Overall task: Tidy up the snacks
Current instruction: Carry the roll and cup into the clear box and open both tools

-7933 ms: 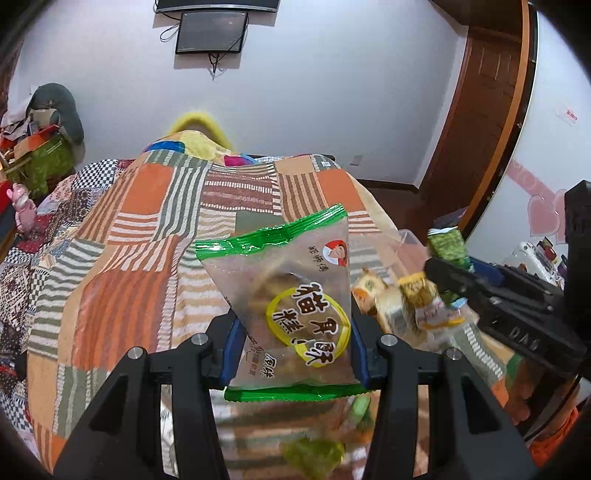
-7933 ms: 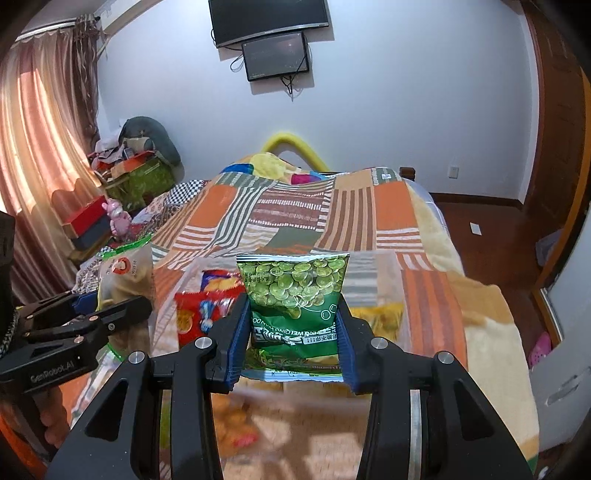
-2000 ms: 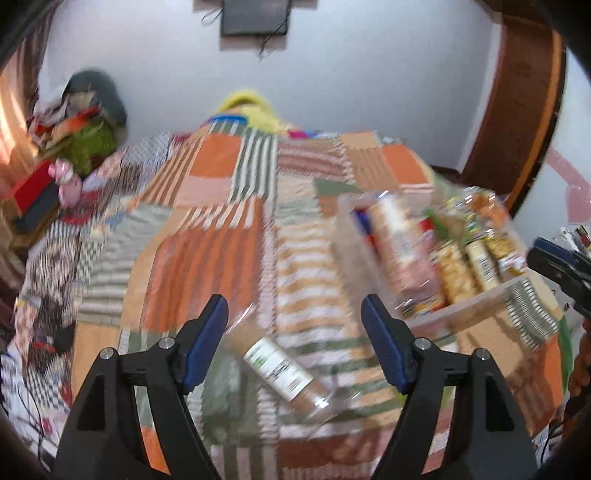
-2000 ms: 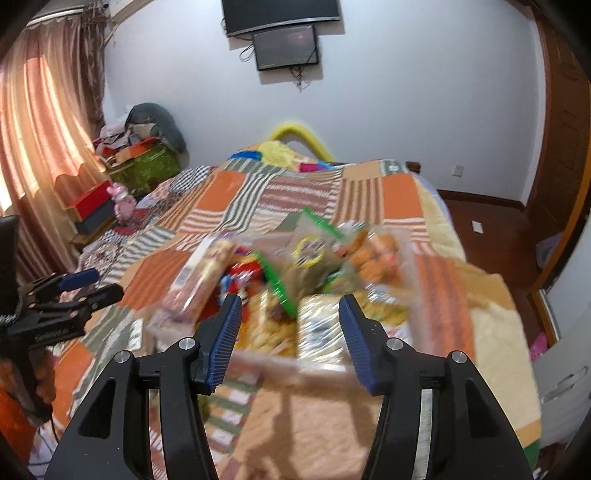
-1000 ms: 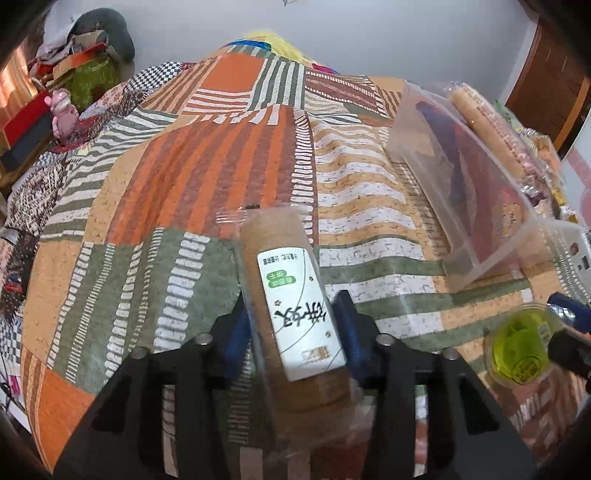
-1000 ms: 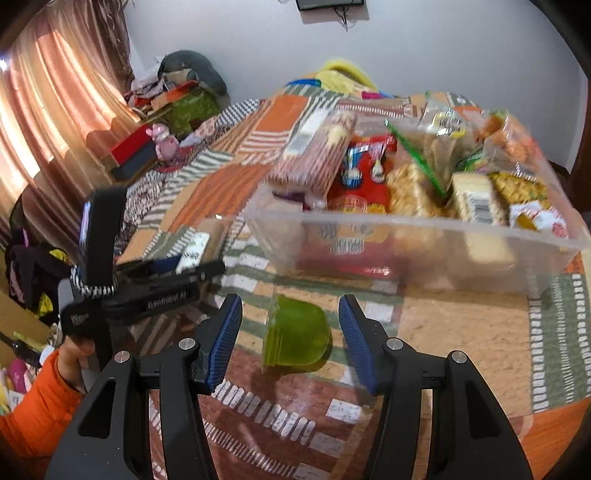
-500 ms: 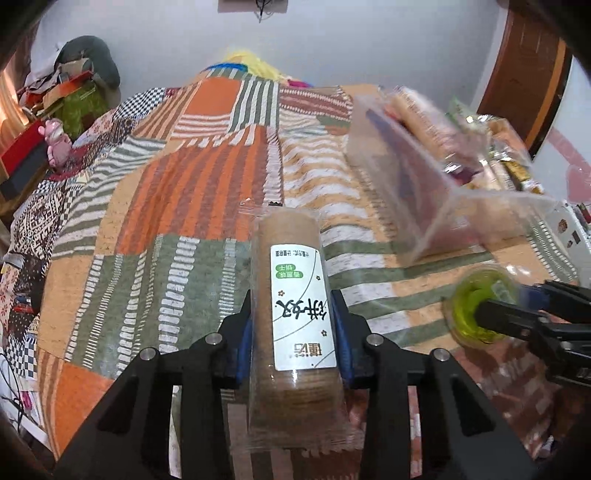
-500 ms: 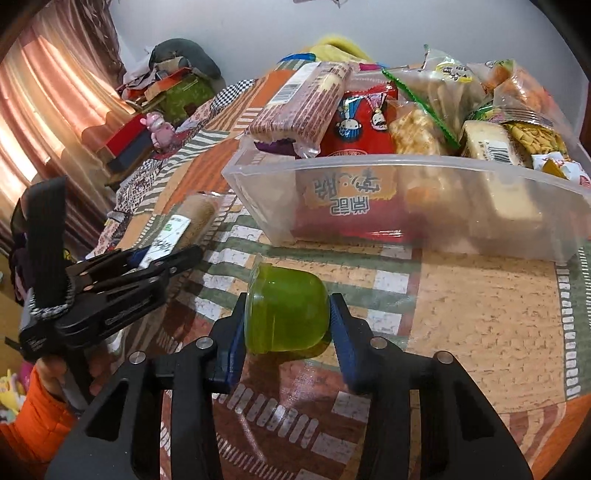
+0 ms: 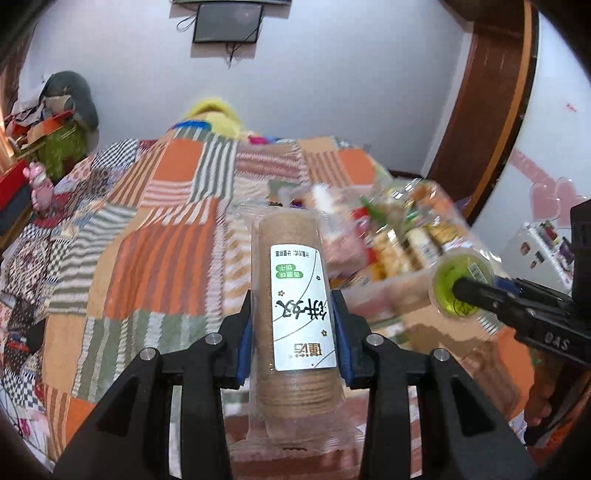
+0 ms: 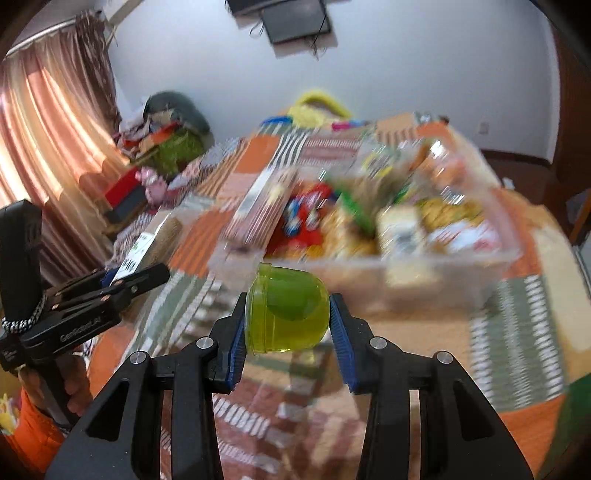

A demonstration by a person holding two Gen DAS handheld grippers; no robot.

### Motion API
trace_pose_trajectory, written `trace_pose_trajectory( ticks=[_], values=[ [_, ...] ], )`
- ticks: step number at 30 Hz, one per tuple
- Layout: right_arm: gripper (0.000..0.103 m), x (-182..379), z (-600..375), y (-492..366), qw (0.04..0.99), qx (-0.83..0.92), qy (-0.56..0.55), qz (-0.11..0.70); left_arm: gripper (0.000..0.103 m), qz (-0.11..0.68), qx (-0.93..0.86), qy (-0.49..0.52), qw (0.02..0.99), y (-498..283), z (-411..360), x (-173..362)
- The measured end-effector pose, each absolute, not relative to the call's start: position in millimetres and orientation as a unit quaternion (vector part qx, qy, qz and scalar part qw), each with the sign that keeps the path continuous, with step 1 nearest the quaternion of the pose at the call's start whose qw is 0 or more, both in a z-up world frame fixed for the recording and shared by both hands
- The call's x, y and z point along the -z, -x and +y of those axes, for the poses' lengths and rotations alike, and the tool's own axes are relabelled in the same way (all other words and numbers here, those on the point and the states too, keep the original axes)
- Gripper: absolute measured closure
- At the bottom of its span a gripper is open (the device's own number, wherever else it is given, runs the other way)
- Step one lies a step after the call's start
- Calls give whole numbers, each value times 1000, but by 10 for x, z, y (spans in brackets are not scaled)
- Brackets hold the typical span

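My left gripper (image 9: pixel 293 325) is shut on a clear-wrapped roll of brown biscuits (image 9: pixel 291 295) with a white and green label, held up above the bed. My right gripper (image 10: pixel 286 321) is shut on a green jelly cup (image 10: pixel 286 308), also lifted. The clear plastic bin (image 10: pixel 369 273) full of snack packets sits on the bed just beyond the cup; it shows blurred in the left wrist view (image 9: pixel 391 284) to the right of the roll. The right gripper with the cup (image 9: pixel 460 288) shows at the right of the left wrist view; the left gripper (image 10: pixel 110 291) shows at the left of the right wrist view.
A patchwork quilt (image 9: pixel 147 251) in orange, green and striped squares covers the bed. A pile of clutter (image 10: pixel 162 140) lies along the left wall by the curtain. A wooden door (image 9: pixel 487 110) stands to the right, and a screen (image 9: pixel 227 22) hangs on the far wall.
Both grippers closed on their snacks and lifted them off the quilt: the left with the biscuit roll, the right with the jelly cup. Both views now tilt up toward the bin.
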State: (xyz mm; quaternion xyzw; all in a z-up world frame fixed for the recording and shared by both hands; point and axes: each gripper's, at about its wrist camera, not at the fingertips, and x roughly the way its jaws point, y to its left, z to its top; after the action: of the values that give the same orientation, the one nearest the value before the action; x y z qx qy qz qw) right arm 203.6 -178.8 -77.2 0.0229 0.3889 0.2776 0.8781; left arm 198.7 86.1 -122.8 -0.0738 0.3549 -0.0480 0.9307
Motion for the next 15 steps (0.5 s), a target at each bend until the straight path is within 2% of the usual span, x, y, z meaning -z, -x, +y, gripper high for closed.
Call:
trace_pose_trajectory(
  ticks=[8,15],
  values=[
    [65,546,-1947,-2280,905,-250,-26,343,66,332,81,75,937,-2285,492,963],
    [65,593,-1981,-2489,907,-248,-25,339,66,341,93,75,932,-2675,208,1004]
  ],
)
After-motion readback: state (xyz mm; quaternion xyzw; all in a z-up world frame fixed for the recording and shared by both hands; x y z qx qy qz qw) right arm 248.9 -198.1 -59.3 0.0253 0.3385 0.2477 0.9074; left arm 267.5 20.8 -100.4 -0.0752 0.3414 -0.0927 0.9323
